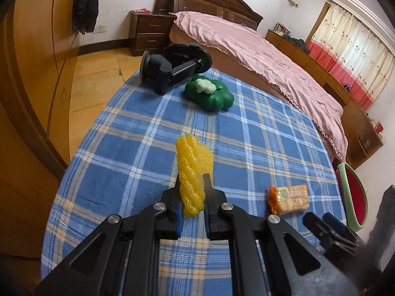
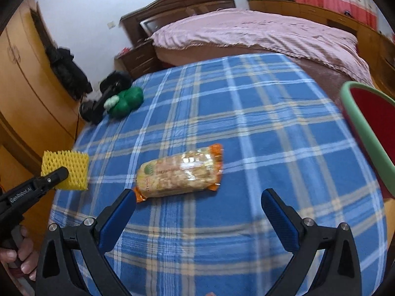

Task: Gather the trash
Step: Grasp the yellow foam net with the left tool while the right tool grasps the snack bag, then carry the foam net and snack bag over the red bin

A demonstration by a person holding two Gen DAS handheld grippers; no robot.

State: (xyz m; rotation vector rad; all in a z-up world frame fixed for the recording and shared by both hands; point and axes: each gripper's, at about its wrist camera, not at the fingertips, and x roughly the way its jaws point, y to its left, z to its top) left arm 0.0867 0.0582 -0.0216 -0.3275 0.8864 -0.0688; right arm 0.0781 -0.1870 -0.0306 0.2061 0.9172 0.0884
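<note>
Blue plaid cloth [image 2: 246,113] is covering the work surface of a bedroom, with a pink-covered bed [image 1: 259,56] lying beyond it. At the cloth's right edge, a green-rimmed red bin [image 2: 363,133] is standing, its inside showing only red wall from these angles; what is lying in it cannot be told. Nearest the right wrist camera, the right gripper [image 2: 197,204] is hovering with its blue-padded fingers [image 2: 118,214] spread wide and holding nothing, one tip just beside the orange end of a packet of crackers [image 2: 180,172] lying flat on the cloth. To the left, the left gripper [image 1: 192,185] is clenching a piece of yellow foam netting [image 1: 193,170] between its fingers, lifting it above the plaid; the right wrist view is showing that same netting [image 2: 68,170] held at the cloth's left edge. Farther back, a green clover-shaped box [image 1: 209,96] with a pale lump on top is resting beside a black wheeled device [image 1: 170,66] lying at the far corner.
</note>
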